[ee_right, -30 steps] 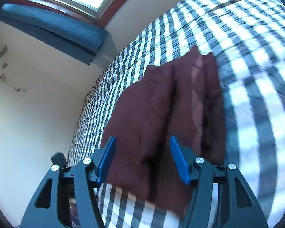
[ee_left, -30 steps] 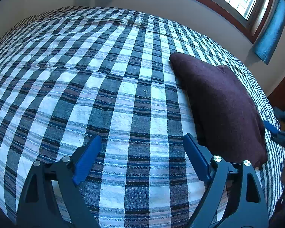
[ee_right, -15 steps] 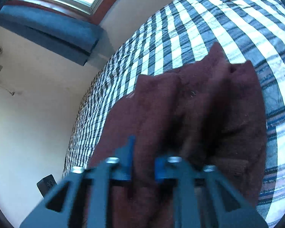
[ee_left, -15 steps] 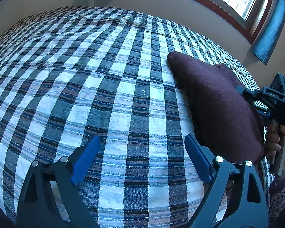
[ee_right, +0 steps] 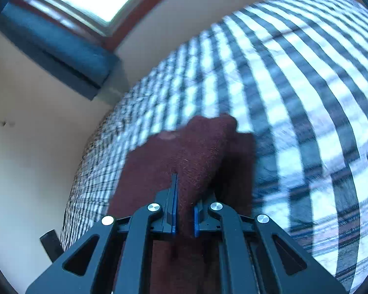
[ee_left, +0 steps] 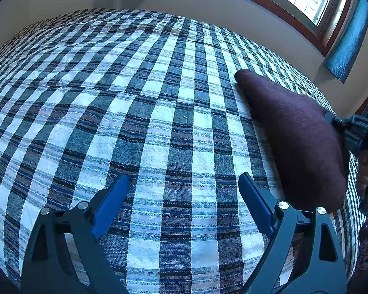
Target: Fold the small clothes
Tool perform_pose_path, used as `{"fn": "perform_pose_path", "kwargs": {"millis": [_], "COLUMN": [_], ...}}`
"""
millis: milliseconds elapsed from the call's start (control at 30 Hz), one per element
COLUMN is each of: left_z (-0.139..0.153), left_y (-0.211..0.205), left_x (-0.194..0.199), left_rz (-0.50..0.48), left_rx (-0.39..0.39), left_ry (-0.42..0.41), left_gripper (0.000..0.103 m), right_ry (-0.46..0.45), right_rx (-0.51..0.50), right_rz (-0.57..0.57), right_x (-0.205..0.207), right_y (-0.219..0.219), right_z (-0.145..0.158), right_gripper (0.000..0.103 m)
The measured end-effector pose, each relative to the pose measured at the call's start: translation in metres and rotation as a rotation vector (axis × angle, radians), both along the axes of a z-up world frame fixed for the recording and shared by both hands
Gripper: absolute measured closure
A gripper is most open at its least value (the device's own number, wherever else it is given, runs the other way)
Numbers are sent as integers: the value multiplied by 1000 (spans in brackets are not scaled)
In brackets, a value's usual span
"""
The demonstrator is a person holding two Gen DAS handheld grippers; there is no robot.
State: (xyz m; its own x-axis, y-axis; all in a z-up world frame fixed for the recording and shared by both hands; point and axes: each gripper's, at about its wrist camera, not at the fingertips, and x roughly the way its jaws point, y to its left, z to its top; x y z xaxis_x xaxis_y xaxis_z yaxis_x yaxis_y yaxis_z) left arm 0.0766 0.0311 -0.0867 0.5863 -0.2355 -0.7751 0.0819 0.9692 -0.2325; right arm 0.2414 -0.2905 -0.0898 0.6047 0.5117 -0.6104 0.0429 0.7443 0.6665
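Right gripper [ee_right: 184,208] clamped on a raised fold of the maroon garment [ee_right: 189,156], lifting that edge off the checked bedspread [ee_right: 306,98]. Left gripper [ee_left: 184,196] low over bare bedspread, jaws spread wide, holding nothing, garment just to its right.

1. No readable text, label, brand, number or sign is showing in either wrist view — nothing legible is appearing on any surface.
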Motion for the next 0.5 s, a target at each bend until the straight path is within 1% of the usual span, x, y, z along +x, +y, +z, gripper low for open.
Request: {"fn": "perform_pose_path", "kwargs": {"millis": [67, 133, 233, 300, 333, 400, 433, 500], "left_z": [1, 0, 1, 2, 2, 5, 6, 9], "left_y": [0, 0, -1, 0, 0, -3, -5, -14], "left_x": [-1, 1, -1, -1, -2, -8, -10, -15], "left_rz": [0, -2, -3, -10, -17, -43, -61, -106], "left_rx": [1, 4, -1, -20, -36, -68, -81, -90], "left_ry": [-1, -1, -2, -1, 1, 3, 1, -1], "left_gripper": [12, 12, 12, 12, 12, 12, 12, 12], "right_ry": [28, 34, 32, 8, 0, -2, 3, 15], "right_rx": [23, 57, 146, 170, 177, 187, 190, 203], "right_rz": [-15, -24, -30, -40, -38, -40, -39, -24], "right_x": [0, 0, -11, -30, -40, -63, -77, -102], "right_y": [-3, -5, -11, -16, -18, -21, -20, -17], "right_z": [-15, -20, -13, -1, 2, 7, 7, 4], "right_gripper": [94, 94, 92, 89, 86, 68, 66, 65]}}
